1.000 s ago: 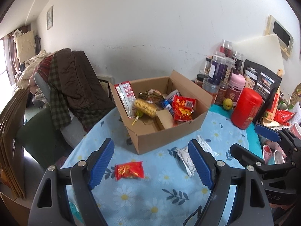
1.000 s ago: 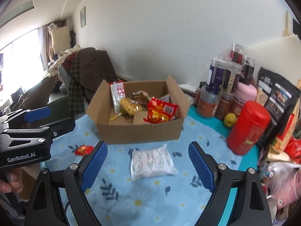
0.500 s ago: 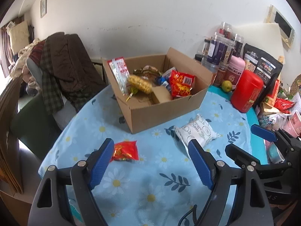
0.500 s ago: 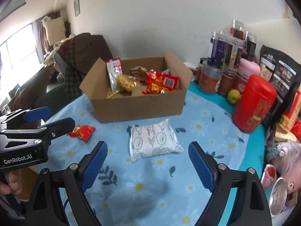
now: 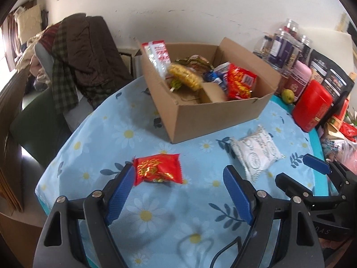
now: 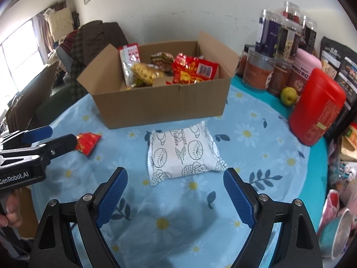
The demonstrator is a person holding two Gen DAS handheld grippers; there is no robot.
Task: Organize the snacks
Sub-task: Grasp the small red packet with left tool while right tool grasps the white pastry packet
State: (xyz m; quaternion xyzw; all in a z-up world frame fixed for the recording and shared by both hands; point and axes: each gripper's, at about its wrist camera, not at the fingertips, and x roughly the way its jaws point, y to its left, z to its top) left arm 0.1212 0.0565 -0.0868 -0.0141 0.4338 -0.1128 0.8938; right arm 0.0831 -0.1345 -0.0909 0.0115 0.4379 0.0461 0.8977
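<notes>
A cardboard box (image 5: 214, 120) (image 6: 160, 109) with several snack packets inside stands on the blue daisy tablecloth. In front of it lie a small red packet (image 5: 157, 170) (image 6: 88, 141) and a white patterned packet (image 5: 256, 154) (image 6: 180, 154). My left gripper (image 5: 178, 174) is open just above the cloth; the red packet lies by its left fingertip, between the tips. My right gripper (image 6: 175, 178) is open too, with the white packet just beyond its fingertips. Each gripper shows at the edge of the other's view. Neither holds anything.
Jars (image 6: 276, 44), a red canister (image 6: 316, 109), a green fruit (image 6: 288, 96) and dark bags (image 6: 341, 67) crowd the right side. A chair draped with clothes (image 5: 84, 60) stands beyond the left table edge (image 5: 51, 192). A metal cup (image 6: 341, 232) sits lower right.
Both grippers have come down toward the table and tipped further downward; the red and white packets now appear larger and closer to the fingertips. Jaws stayed equally wide.
</notes>
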